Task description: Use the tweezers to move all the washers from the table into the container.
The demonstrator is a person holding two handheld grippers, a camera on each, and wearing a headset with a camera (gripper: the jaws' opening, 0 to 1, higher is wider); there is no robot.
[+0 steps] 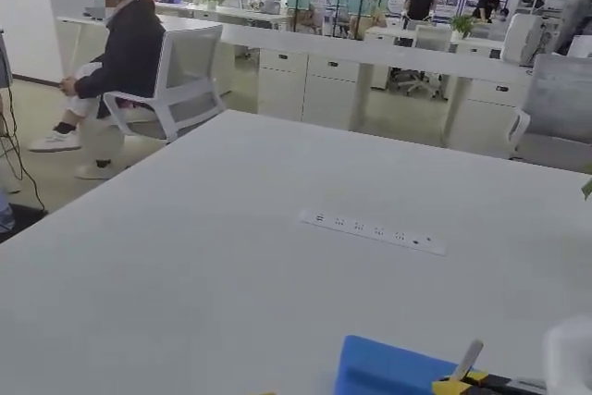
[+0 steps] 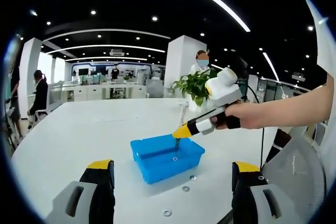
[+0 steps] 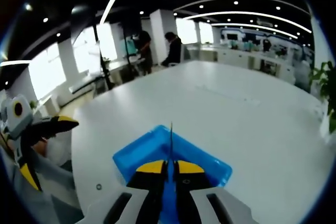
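- R gripper (image 3: 170, 167): jaws clenched on the tweezers (image 3: 170, 139), which stuck out fwd between the yellow tips. Their thin points were aimed over the blue container (image 3: 157, 153).
- In the left gripper view the R gripper (image 2: 181, 131) came in from the right, held by a hand (image 2: 236, 119). The tweezer points dipped down inside the container's rim. Whether a washer sat between the points was too small to tell.
- L gripper (image 2: 173, 165): jaws released and wide apart, nothing between them, facing the container from the near side.
- The container sat on the white table (image 2: 79, 135), w/ at least one washer (image 2: 175, 158) lying on its floor.
- Three loose washers (image 2: 185, 188) lay on the table just beside the container's near wall, btw. it and the L gripper.
- The head view looked mostly across the table. The container's corner and the tweezers (image 1: 467, 358) showed at the bottom edge, and a power strip (image 1: 370, 228) lay well apart.
- Judged step: drop-off into the container, w/ more washers left to fetch.
- To do it well: keep the points low over the container floor before easing the squeeze, so a washer would not bounce out.
- For the next pick, approx. flat approach: slide one point under a washer's edge or through its hole, then pinch gently. Thin metal rings slip and flick away under a hard squeeze.
- The L gripper could steady the container wall if it started to shift.
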